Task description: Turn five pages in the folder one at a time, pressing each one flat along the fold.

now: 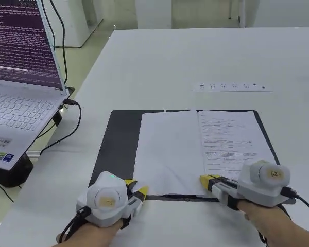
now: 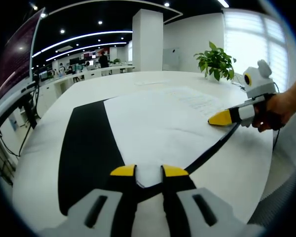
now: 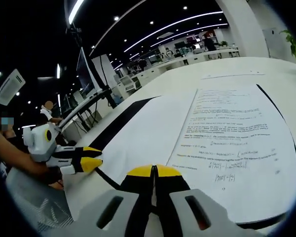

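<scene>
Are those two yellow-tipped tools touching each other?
Apart. The head view shows the left tool and the right tool separated by a stretch of blank page near the bottom edge of the folder.

No legible wording anywhere. Printed paragraphs on the right page, just ahead of the right hand-held gripper: too small to read. Terminal lines on the laptop screen, well left of the left hand-held gripper: blurred. Stickers beneath that screen, and marks on the white strip on the table well beyond both: unreadable.
</scene>
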A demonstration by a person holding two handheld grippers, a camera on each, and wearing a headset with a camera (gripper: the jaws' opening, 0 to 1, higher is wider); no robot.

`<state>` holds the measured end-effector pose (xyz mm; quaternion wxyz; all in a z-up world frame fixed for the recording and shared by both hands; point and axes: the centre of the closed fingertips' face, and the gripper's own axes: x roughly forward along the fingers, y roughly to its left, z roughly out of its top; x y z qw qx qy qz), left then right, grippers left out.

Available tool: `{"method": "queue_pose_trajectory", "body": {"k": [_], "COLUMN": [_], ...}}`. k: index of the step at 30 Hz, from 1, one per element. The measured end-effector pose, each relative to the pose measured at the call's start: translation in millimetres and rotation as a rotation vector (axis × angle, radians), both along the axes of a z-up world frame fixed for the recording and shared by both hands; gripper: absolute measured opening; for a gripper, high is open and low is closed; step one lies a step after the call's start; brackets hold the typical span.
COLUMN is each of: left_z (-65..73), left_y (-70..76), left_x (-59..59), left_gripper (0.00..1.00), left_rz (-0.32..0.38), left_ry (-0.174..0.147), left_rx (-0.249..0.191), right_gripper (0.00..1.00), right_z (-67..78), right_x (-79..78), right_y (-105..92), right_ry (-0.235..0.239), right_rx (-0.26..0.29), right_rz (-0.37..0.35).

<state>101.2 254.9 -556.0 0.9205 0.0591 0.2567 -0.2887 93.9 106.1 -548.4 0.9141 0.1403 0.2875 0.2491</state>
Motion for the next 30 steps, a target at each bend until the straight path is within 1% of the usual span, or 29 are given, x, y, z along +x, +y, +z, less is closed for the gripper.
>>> {"method": "queue_pose_trajectory", "body": {"k": [5,13,15,17,18,21,23,25,28,30], "left_z": [-0.1,-0.2,-0.2,-0.1,-0.1,0.0,0.0,0.2,0.7,1.1], "left_y": [0.0,0.0,0.0,-0.2,-0.3,-0.4,-0.4,-0.4,-0.5,-0.8], "left_x": [0.0,-0.1,-0.1,-0.1,-0.1,-0.4,-0.4,-0.5,-0.1,0.8], "left_gripper": [0.18,0.18,0.18,0.18,0.18,0.18,0.18,0.18,0.18,0.18], "left_rz": [-0.001,-0.003,-0.003,-0.004,-0.003,-0.005,-0.006,-0.006,-0.004,0.001], "left_ry": [-0.001,0.0,0.001,0.002,0.003,0.002,0.002,0.004,0.014,0.031], "left_rx": [0.001,0.005,0.005,0.007,0.007,0.009,0.01,0.011,0.012,0.015], "right_gripper": [0.0,0.0,0.0,0.0,0.0,0.0,0.0,0.0,0.0,0.0], "right_z": [-1.1,-0.4,-1.4,2.8,4.4,14.8,21.9,28.3,31.5,37.0], "right_x": [-18.8,-40.1,-46.9,-48.7,-49.4,-52.8,-54.5,-56.5,-60.3,-63.2], "right_y": [1.5,4.4,5.2,3.2,2.2,4.4,5.5,5.5,4.5,3.5], "right_ry": [0.02,0.046,0.059,0.048,0.051,0.036,0.029,0.012,0.018,0.018], "right_rx": [-0.002,0.006,-0.004,0.005,0.011,0.015,0.029,0.027,0.035,0.042], "right_rz": [0.025,0.036,0.043,0.028,0.02,0.032,0.034,0.033,0.027,0.02]}}
